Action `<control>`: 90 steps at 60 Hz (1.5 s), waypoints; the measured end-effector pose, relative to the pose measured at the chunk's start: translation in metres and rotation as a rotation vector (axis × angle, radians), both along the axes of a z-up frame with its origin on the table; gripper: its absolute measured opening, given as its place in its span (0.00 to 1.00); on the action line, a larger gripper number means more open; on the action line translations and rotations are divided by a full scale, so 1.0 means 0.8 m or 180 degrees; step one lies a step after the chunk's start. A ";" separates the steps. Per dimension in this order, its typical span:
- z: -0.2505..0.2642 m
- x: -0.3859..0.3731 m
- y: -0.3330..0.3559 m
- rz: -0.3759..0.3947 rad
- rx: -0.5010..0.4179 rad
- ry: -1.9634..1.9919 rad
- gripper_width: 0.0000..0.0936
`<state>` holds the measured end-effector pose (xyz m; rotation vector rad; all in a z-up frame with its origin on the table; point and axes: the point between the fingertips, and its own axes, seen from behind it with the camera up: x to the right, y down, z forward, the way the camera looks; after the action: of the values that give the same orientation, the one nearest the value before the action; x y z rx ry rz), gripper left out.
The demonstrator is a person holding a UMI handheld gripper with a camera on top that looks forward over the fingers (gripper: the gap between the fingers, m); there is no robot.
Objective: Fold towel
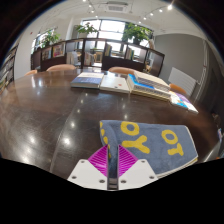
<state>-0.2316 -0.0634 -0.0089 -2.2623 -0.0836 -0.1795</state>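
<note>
A blue-grey towel (150,138) with yellow letters lies on the dark wooden table (50,110), just ahead of the fingers and to their right. My gripper (111,160) is at the towel's near left edge. Its two magenta pads (98,160) press together on a thin fold of the towel's edge that runs up between them. The fingers are shut on that edge, and the rest of the towel spreads flat beyond them.
Several folded towels and cloths (128,83) lie in a row farther back on the table, with a small pile (182,100) at the right. Chairs and plants stand by the windows behind. Bare tabletop lies to the left.
</note>
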 end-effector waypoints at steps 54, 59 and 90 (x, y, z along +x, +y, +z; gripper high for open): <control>0.057 0.379 -0.026 -0.0405 -0.0091 0.0362 0.62; 0.074 0.376 -0.033 -0.0356 -0.0045 0.0375 0.74; 0.303 0.248 -0.150 -0.0087 0.0788 0.0505 0.85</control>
<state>-0.0335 -0.1832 0.2334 -2.0233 0.0512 -0.0223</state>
